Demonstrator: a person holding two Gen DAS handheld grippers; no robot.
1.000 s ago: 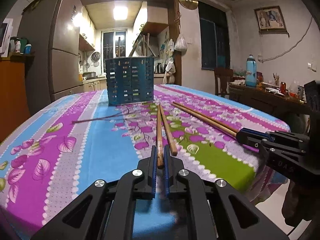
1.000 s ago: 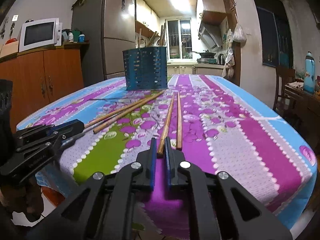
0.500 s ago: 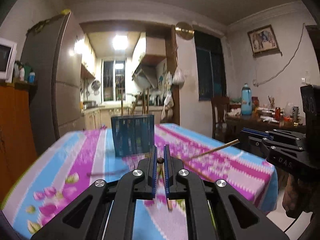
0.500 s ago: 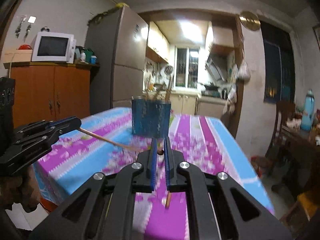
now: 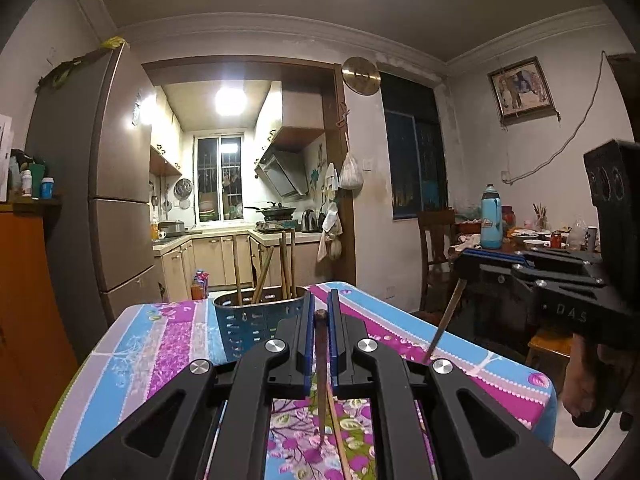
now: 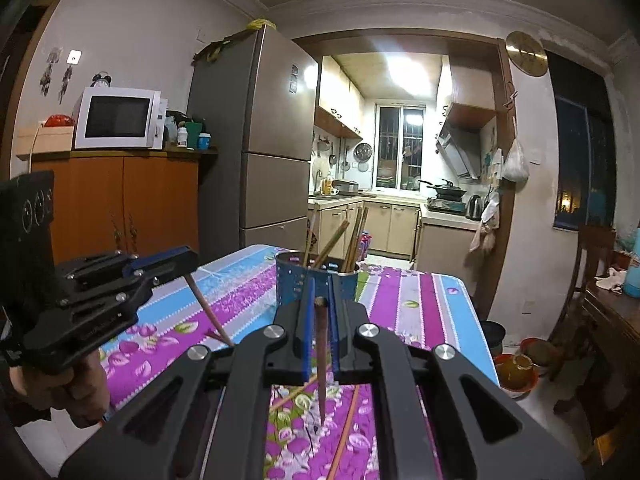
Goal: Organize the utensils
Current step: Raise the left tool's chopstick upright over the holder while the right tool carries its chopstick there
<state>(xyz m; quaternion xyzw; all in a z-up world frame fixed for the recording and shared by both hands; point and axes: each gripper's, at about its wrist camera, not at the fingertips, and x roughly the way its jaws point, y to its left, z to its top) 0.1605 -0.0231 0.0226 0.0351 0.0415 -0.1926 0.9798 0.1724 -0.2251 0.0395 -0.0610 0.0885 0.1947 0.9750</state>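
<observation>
My left gripper (image 5: 320, 312) is shut on a brown chopstick (image 5: 321, 376) that hangs point down above the table. My right gripper (image 6: 320, 300) is shut on another chopstick (image 6: 321, 360), also hanging point down. Each gripper shows in the other's view: the right one (image 5: 464, 268) with its chopstick (image 5: 444, 320), the left one (image 6: 188, 268) with its chopstick (image 6: 208, 310). A blue perforated utensil holder (image 5: 256, 324) stands ahead on the table with several chopsticks (image 5: 286, 264) upright in it; it also shows in the right wrist view (image 6: 294, 282). More chopsticks (image 6: 344, 428) lie on the cloth below.
The table has a purple, blue and green flowered cloth (image 5: 160, 356). A fridge (image 6: 272, 140) and an orange cabinet (image 6: 120, 208) with a microwave (image 6: 118, 118) stand to the left. A chair (image 5: 434, 248) and a cluttered side table (image 5: 532, 240) stand to the right.
Both grippers have risen and tipped up from the table, each lifting a chopstick off the cloth so that it now hangs point down. The holder now looks nearer and lower.
</observation>
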